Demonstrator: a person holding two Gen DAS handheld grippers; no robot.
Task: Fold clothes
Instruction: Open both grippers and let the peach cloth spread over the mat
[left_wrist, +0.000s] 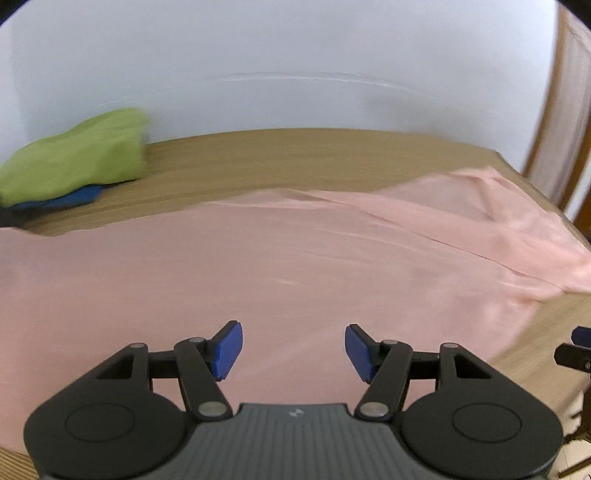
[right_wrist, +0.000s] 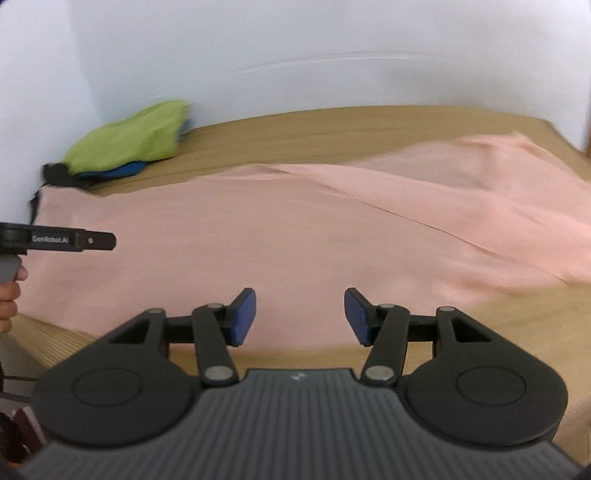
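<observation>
A large pink garment (left_wrist: 280, 258) lies spread flat across the wooden table (left_wrist: 280, 155), with a fold line running toward its right end. My left gripper (left_wrist: 293, 349) hovers open above the near part of the cloth, nothing between its blue pads. In the right wrist view the same pink garment (right_wrist: 295, 229) covers the table (right_wrist: 332, 129). My right gripper (right_wrist: 299, 315) is open over its near edge, holding nothing. The left gripper's side (right_wrist: 59, 240) shows at the left edge, with a person's hand (right_wrist: 9, 295) below it.
A folded green garment (left_wrist: 77, 155) lies on a blue one (left_wrist: 62, 201) at the table's back left, against a white wall (left_wrist: 295, 55). The same green pile (right_wrist: 133, 138) shows in the right wrist view. Bare wood lies behind the pink cloth.
</observation>
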